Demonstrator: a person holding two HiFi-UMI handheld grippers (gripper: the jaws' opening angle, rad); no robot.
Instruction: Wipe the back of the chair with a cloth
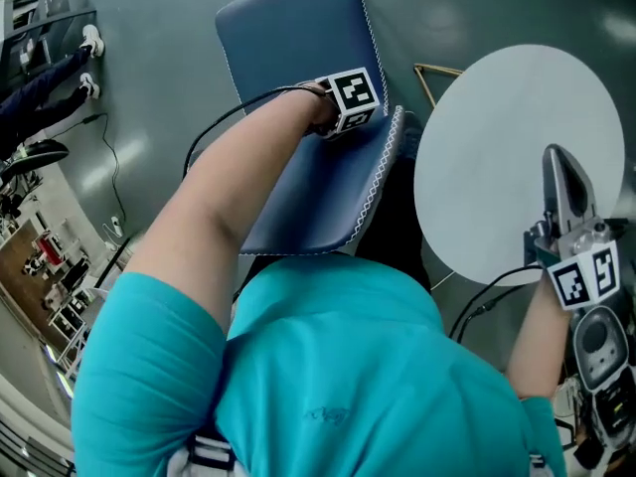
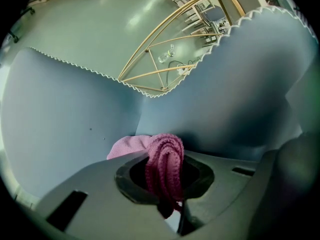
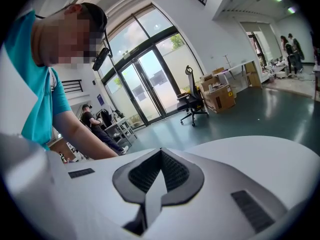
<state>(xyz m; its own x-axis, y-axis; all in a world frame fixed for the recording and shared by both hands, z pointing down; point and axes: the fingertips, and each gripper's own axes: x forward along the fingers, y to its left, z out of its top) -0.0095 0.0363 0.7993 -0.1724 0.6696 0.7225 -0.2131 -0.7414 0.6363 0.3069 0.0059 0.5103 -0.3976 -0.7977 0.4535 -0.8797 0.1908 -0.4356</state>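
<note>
The blue padded chair (image 1: 298,38) with white zigzag stitching fills the head view's middle. My left gripper (image 1: 343,107) rests low on it, its jaws hidden under the marker cube. In the left gripper view, the left gripper (image 2: 165,179) is shut on a bunched pink cloth (image 2: 164,159), which presses against the blue upholstery (image 2: 65,119) close to the fold between two padded panels. My right gripper (image 1: 556,162) is held over the round white table (image 1: 497,147), away from the chair. In its own view the right gripper (image 3: 161,156) is shut with nothing between the jaws.
A wooden frame (image 2: 165,49) stands on the grey floor beyond the chair's edge. Another person's legs (image 1: 40,78) show at the far left. A black office chair (image 3: 192,101), cardboard boxes (image 3: 220,96) and glass doors lie further off.
</note>
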